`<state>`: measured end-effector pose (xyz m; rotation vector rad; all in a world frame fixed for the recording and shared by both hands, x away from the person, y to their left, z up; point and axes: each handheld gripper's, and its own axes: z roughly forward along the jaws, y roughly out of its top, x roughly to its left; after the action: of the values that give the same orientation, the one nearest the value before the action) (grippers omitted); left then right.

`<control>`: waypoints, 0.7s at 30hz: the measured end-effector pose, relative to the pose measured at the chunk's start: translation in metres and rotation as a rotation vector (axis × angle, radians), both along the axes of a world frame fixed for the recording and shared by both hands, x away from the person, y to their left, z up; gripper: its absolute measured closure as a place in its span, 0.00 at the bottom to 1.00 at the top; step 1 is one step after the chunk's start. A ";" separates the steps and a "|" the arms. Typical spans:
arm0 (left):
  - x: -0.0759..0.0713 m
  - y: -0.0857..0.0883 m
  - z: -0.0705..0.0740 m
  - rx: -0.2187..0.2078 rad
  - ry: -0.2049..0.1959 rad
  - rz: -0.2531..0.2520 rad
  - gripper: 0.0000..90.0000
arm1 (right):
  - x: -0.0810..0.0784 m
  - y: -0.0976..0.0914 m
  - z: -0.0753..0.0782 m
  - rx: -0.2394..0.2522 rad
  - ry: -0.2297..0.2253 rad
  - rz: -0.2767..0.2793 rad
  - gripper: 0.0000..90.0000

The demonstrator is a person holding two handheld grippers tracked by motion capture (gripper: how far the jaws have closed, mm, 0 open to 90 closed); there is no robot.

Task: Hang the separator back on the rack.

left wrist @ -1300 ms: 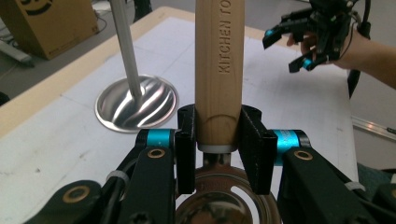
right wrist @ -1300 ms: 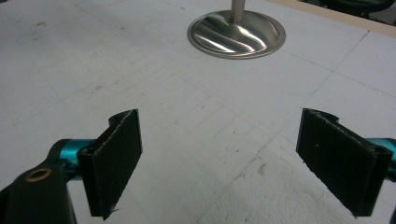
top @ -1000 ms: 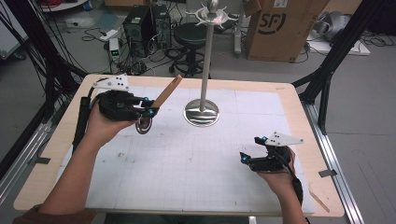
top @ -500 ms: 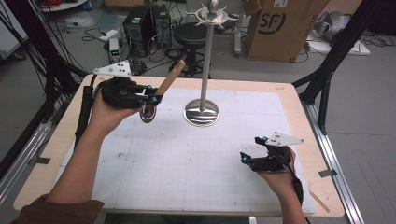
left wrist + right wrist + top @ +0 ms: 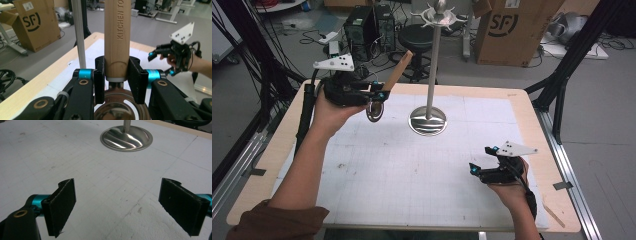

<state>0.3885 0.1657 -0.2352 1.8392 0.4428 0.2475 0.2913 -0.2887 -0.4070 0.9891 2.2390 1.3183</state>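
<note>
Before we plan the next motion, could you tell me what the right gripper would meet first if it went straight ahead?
Probably the round base of the metal stand; only bare white mat lies before the right gripper.

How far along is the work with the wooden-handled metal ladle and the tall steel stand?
Done: the left gripper is clamped on the wooden-handled metal ladle and holds it above the white gridded mat. In hand: carrying it beside the tall steel hook stand. Left: it hangs on no hook yet, probably the next step. The right gripper rests open, holding nothing.

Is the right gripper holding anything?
No, the right gripper has its jaws wide apart over the bare mat.
</note>
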 end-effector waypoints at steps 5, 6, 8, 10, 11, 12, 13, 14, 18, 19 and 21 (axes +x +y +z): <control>0.005 -0.003 0.007 -0.012 -0.016 0.012 0.77 | 0.000 0.000 0.000 0.002 0.001 0.003 0.14; 0.006 -0.004 0.009 -0.018 -0.016 0.014 0.77 | 0.000 0.000 0.000 0.002 0.001 0.004 0.14; 0.009 -0.005 0.012 -0.020 -0.018 0.021 0.77 | 0.000 0.000 0.000 0.003 0.002 0.003 0.14; 0.011 -0.007 0.015 -0.026 -0.019 0.022 0.77 | 0.000 0.000 0.000 0.002 0.001 0.001 0.14; 0.013 -0.007 0.016 -0.025 -0.020 0.024 0.77 | 0.000 0.000 0.000 0.001 0.002 0.002 0.14; 0.014 -0.008 0.018 -0.023 -0.022 0.025 0.77 | 0.000 0.000 -0.001 0.000 0.002 0.002 0.15; 0.015 -0.009 0.019 -0.018 -0.027 0.028 0.77 | 0.000 0.000 -0.001 0.001 0.003 0.002 0.15; 0.016 -0.010 0.021 -0.018 -0.029 0.029 0.77 | 0.000 -0.001 0.000 0.002 0.003 0.005 0.15; 0.020 -0.013 0.029 -0.016 -0.037 0.028 0.77 | 0.000 -0.002 0.000 0.005 0.000 0.002 0.14; 0.021 -0.014 0.030 -0.018 -0.035 0.025 0.77 | -0.001 -0.002 0.000 0.006 0.002 0.002 0.14; 0.024 -0.017 0.033 -0.016 -0.039 0.024 0.77 | -0.001 -0.002 0.000 0.005 0.002 0.002 0.14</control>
<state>0.4122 0.1488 -0.2018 1.8111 0.4392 0.2946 0.2906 -0.2902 -0.4071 0.9905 2.2397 1.3251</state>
